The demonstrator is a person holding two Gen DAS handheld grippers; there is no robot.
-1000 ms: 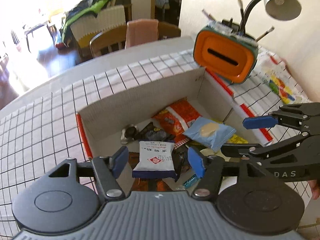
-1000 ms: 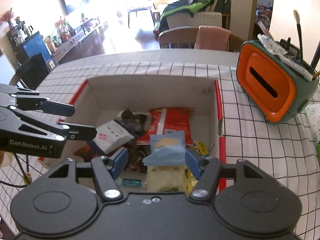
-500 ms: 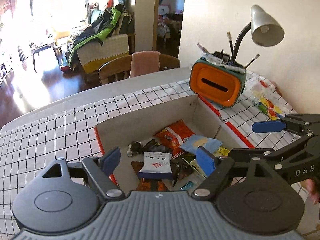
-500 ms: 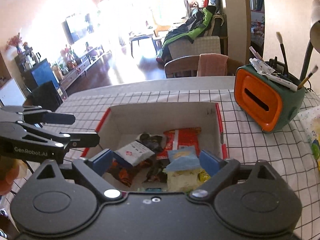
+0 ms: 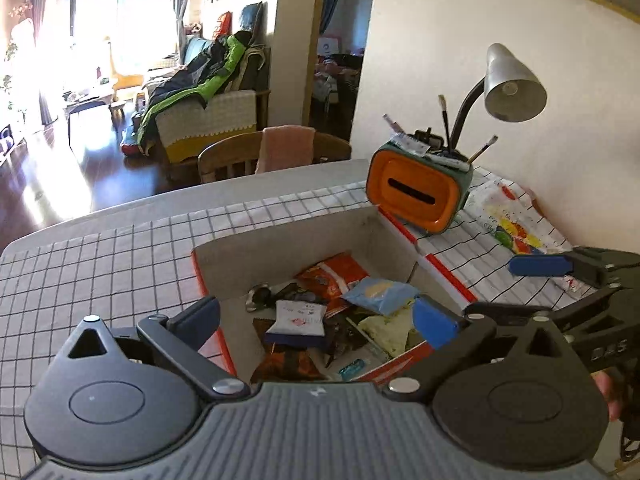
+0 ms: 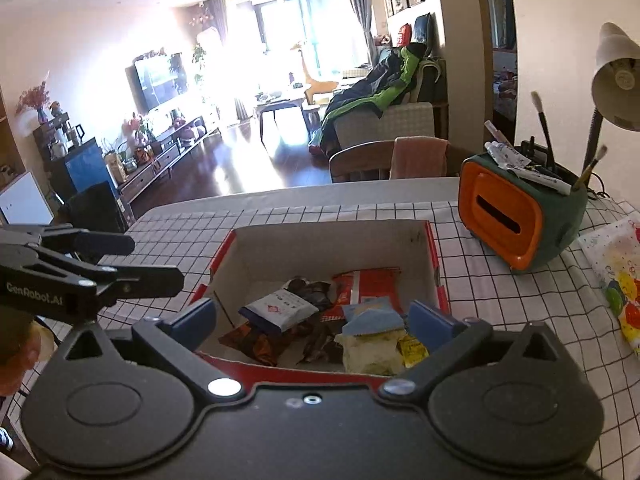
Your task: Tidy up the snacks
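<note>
Cardboard box [image 6: 434,264] with red edges sits on the checked desk [image 5: 100,264], with the snacks piled inside. White packet [image 6: 280,306] lies on top toward the left, blue packet [image 6: 374,316] toward the right, orange bag [image 6: 370,282] at the back, pale yellow pack [image 6: 370,350] at the front. Dark wrappers [image 6: 316,288] between them, too crumpled to name.

Left claw [image 5: 316,320] spread wide, holding nothing, up above the box. Right claw [image 6: 312,318] also spread wide, holding nothing, up above the near edge.

Probably time to choose the next snack. Best to go for a packet lying on top, like the white one. Come straight down with fingers on both sides of it. Pinch the flat middle, not a thin corner. Squeeze softly so nothing inside breaks. Lift slowly so nothing below comes along. Keep both claws well apart, and away from the orange tissue box [image 6: 504,220] beside.
</note>
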